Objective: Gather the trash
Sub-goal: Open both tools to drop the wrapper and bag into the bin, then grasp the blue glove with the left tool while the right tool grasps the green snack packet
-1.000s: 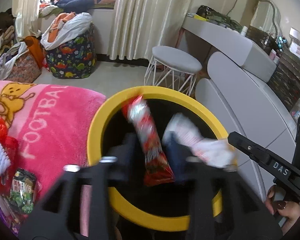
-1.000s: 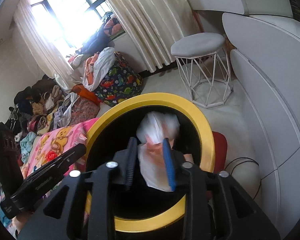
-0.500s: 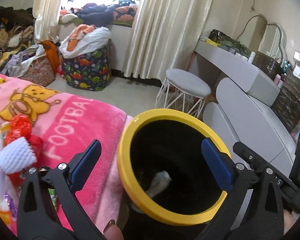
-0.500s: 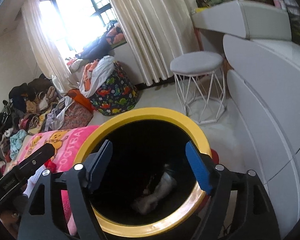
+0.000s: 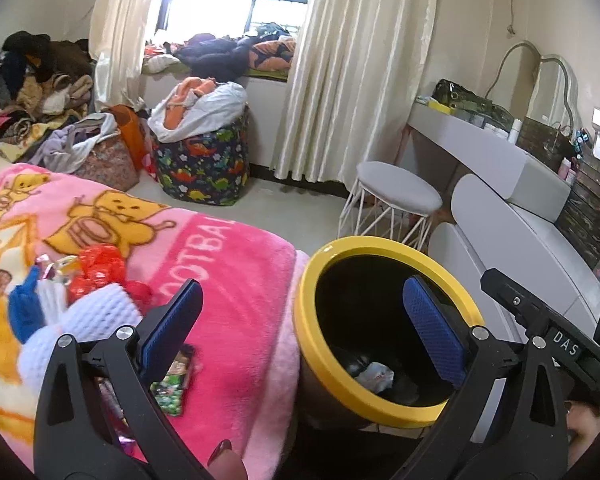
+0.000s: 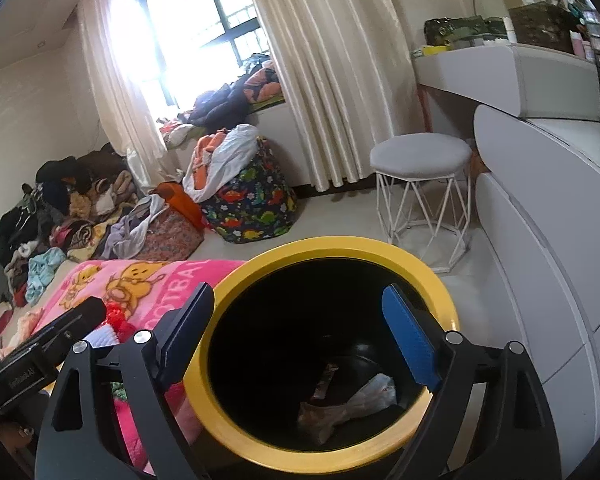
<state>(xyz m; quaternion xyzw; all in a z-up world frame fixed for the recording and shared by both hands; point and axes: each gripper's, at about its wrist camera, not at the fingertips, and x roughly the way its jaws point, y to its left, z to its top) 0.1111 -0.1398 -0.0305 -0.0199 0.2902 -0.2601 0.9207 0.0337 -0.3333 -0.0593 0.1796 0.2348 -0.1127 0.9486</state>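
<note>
Left gripper (image 5: 302, 320) jaws wide apart, nothing between them, hanging over the edge of the pink blanket (image 5: 236, 276) and the yellow rim of the bin (image 5: 384, 410). Right gripper (image 6: 296, 338) jaws still opening, empty, straddling the bin mouth. Trash: white crumpled wrapper (image 6: 364, 398) and a darker wrapper (image 6: 324, 380) lie at the bottom of the bin. More litter on the blanket: green packet (image 5: 172, 384), red wrappers (image 5: 100, 268), white foam net (image 5: 100, 312). Stool (image 5: 396, 192) stands beyond the bin.
</note>
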